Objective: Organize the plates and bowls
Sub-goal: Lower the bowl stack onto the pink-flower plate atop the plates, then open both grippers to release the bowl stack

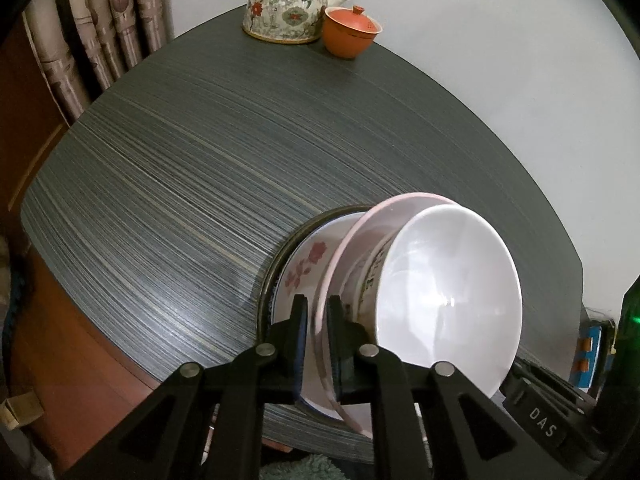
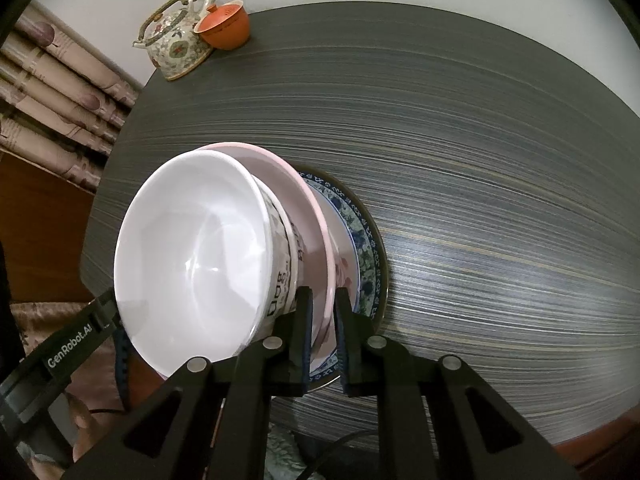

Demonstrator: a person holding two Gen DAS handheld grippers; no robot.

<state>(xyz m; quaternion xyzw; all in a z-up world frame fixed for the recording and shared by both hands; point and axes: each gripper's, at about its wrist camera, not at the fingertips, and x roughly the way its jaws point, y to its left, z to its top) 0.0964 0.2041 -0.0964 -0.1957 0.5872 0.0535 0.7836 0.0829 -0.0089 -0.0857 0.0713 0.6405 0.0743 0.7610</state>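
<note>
A stack sits near the front edge of the dark table: a white bowl with printed sides on top, inside a pink bowl, on a plate with pink flowers and a blue patterned rim. My left gripper is shut on the pink bowl's rim. My right gripper is shut on the opposite side, its fingers on either side of the pink bowl's rim and the plate rim. The white bowl fills the left of the right wrist view.
A floral teapot and an orange lidded cup stand at the table's far corner, also in the right wrist view. Curtains hang left. The other gripper's body shows at each view's edge.
</note>
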